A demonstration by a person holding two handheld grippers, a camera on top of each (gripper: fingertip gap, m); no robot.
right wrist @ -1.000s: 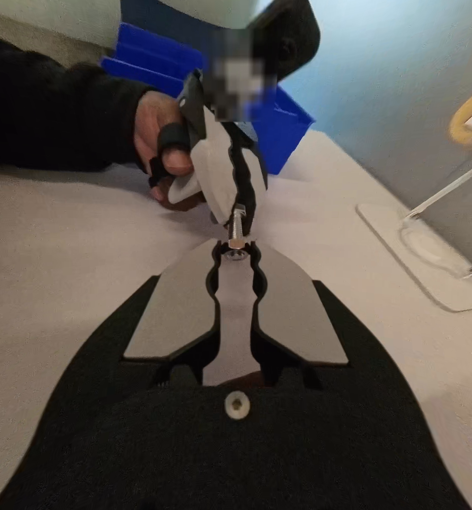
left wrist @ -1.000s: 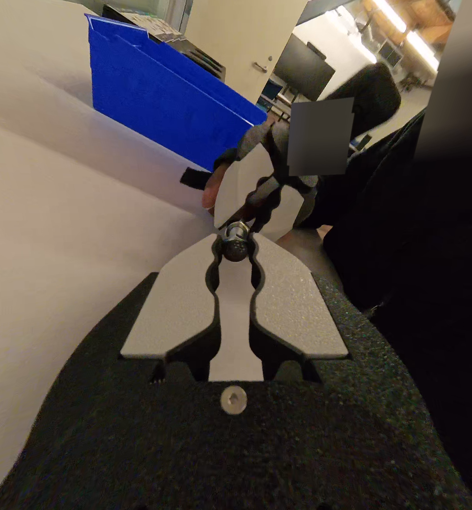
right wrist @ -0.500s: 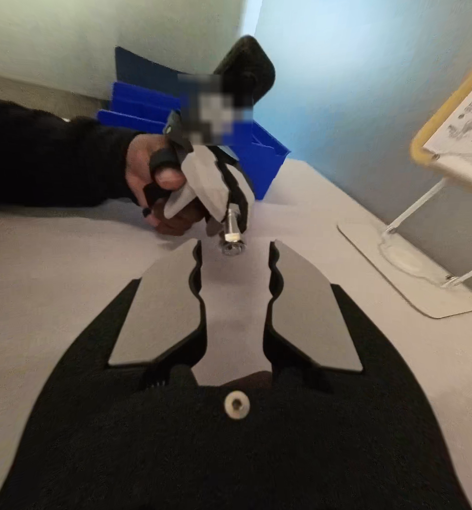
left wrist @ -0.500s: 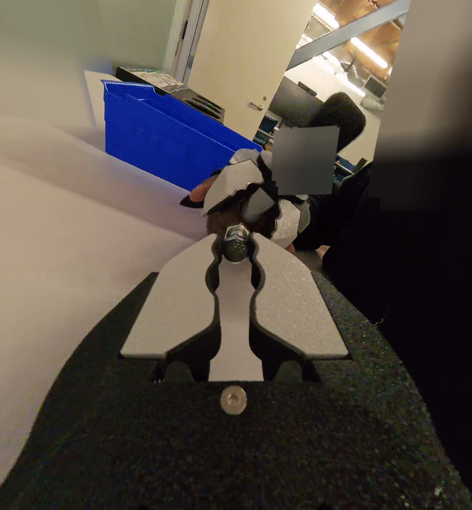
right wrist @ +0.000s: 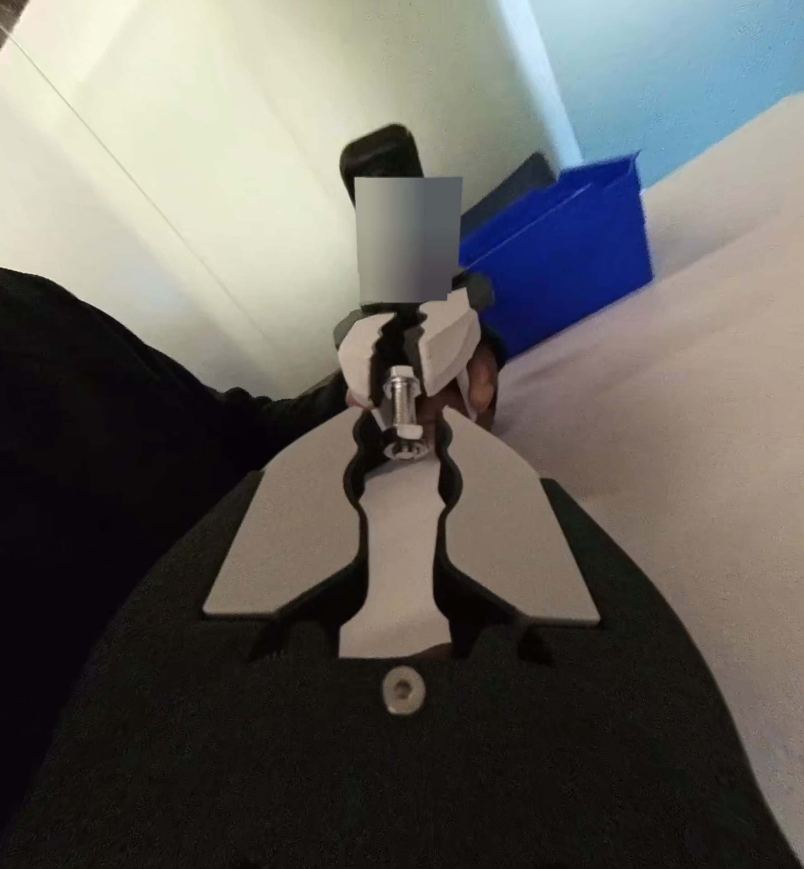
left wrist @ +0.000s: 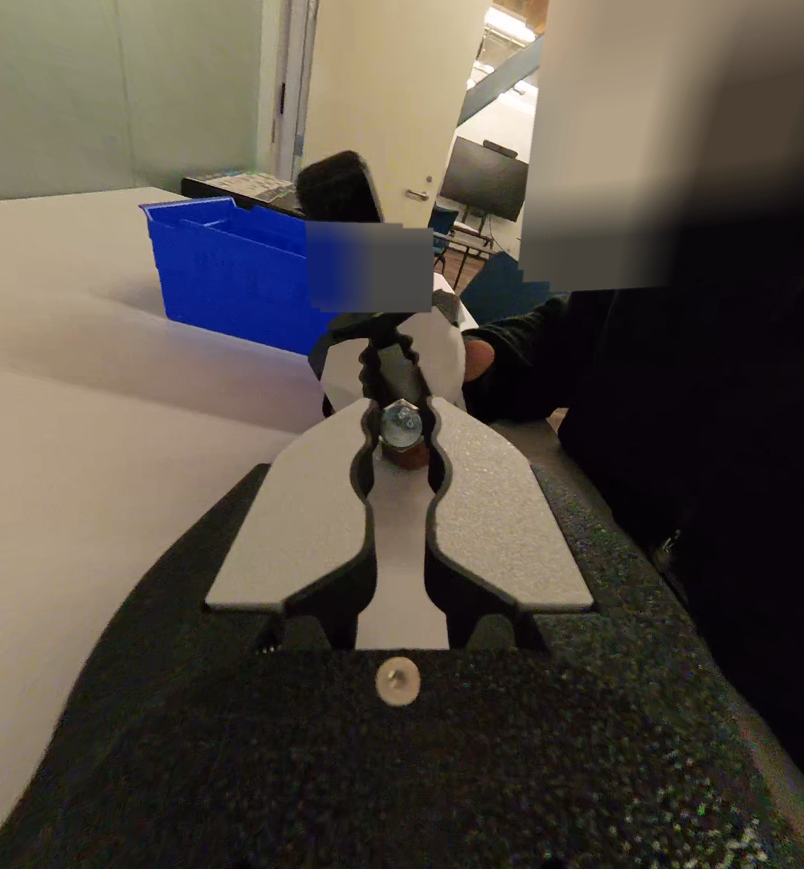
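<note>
Left hand-held gripper (left wrist: 400,425): I am pinching the bolt (left wrist: 401,423) by its head.
Right hand-held gripper (right wrist: 402,444): I am closing around the nut (right wrist: 405,449), grip uncertain.
Nearby: blue bin (left wrist: 230,268) sitting on the worktop (left wrist: 85,423).

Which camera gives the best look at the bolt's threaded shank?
The right wrist view: the bolt shows side-on, shank and nut visible, head held in the left tongs. The left wrist view shows only its head end-on.

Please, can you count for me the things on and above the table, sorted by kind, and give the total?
hand-held gripper: 2, left and right
bolt: 1
nut: 1
blue bin: 1
Total: 5
</note>
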